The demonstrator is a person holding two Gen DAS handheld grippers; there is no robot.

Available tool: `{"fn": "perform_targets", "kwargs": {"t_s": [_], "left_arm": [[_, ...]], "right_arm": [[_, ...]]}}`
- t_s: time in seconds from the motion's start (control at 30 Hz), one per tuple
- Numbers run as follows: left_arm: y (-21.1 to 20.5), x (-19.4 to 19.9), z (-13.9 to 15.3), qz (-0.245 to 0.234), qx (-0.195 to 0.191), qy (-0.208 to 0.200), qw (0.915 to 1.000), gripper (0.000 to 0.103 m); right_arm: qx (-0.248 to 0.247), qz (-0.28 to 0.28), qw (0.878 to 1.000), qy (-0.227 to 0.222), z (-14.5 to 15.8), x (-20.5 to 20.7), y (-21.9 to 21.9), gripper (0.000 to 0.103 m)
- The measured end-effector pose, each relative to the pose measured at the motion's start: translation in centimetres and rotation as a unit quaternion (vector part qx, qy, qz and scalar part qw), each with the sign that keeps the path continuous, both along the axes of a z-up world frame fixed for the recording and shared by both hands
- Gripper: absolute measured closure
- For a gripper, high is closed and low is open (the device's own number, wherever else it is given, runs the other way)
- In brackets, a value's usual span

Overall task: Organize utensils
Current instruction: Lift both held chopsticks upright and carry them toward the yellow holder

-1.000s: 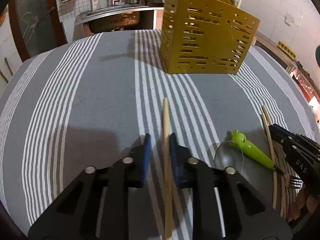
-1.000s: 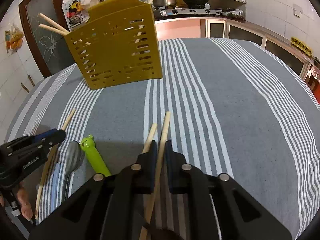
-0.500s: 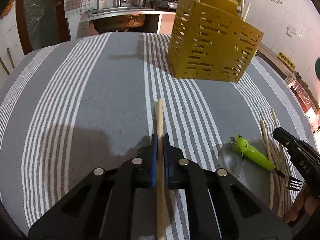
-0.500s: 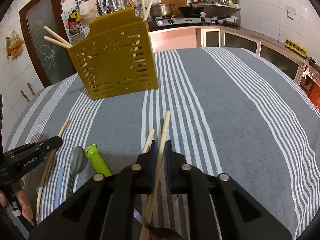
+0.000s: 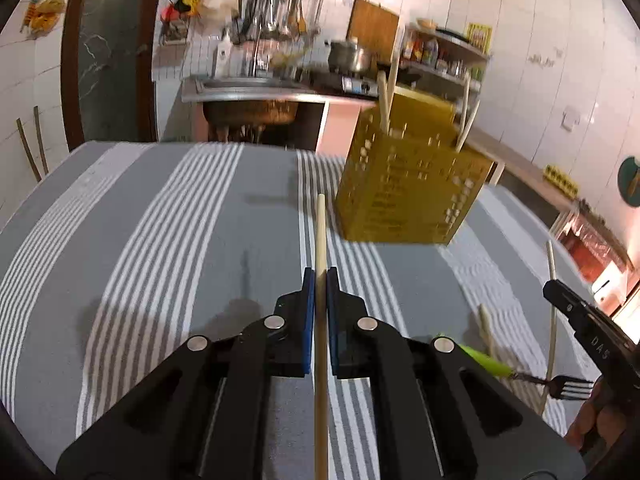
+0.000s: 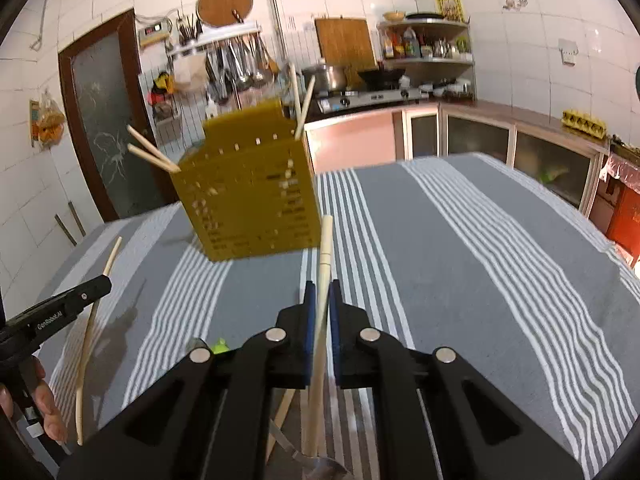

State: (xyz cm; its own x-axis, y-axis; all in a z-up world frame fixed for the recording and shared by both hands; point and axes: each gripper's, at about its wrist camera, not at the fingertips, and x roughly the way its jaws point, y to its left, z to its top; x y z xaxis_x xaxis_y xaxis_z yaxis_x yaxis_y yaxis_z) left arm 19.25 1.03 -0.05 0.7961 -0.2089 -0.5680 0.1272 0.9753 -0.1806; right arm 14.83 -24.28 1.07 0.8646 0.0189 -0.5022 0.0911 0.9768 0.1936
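desk (image 5: 200,220): striped cloth, carries everything
holder (image 5: 408,184): yellow, near far edge; several chopsticks (image 5: 386,96) already inside
left gripper (image 5: 320,276): jaws clamped on one chopstick (image 5: 320,232), lifted clear
right gripper (image 6: 321,288): jaws clamped on one chopstick (image 6: 325,248)
left to do: both held sticks, green-handled fork (image 5: 520,372), spoon, loose sticks at near edge
unclear: holder compartments blurred; spoon mostly hidden

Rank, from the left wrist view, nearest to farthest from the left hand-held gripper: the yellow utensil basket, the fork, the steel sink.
From the left hand-held gripper:
1. Fork, low on the right, lying on the striped cloth.
2. Yellow utensil basket, ahead and slightly right on the table.
3. Steel sink, beyond the table's far edge, against the wall.
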Motion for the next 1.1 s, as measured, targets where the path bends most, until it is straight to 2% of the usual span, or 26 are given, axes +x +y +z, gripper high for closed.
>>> {"fn": "perform_targets", "kwargs": {"t_s": [0.23, 0.4, 0.57, 0.87, 1.1], "left_arm": [[1.0, -2.1, 2.6, 0.013, -0.017, -0.058, 0.9981, 0.098], [1.0, -3.3, 3.6, 0.019, -0.022, -0.083, 0.9961, 0.098], [0.8, -4.2, 4.2, 0.018, -0.019, -0.107, 0.9939, 0.098], [0.7, -4.7, 4.0, 0.021, -0.019, -0.126, 0.9917, 0.098], [0.1, -5.5, 4.1, 0.018, -0.004, -0.142, 0.9897, 0.098]], "right_arm": [[0.006, -0.003, 0.999, -0.046, 1.5, -1.4, -0.3, 0.097], [0.002, -0.01, 0.995, -0.101, 3.1, -3.2, -0.4, 0.097], [-0.003, -0.011, 0.991, -0.137, 4.0, -4.6, -0.1, 0.097], [-0.011, -0.007, 0.986, -0.165, 4.5, -5.9, 0.3, 0.097], [-0.028, -0.009, 0.983, -0.181, 4.7, -6.6, 0.8, 0.097]]}}
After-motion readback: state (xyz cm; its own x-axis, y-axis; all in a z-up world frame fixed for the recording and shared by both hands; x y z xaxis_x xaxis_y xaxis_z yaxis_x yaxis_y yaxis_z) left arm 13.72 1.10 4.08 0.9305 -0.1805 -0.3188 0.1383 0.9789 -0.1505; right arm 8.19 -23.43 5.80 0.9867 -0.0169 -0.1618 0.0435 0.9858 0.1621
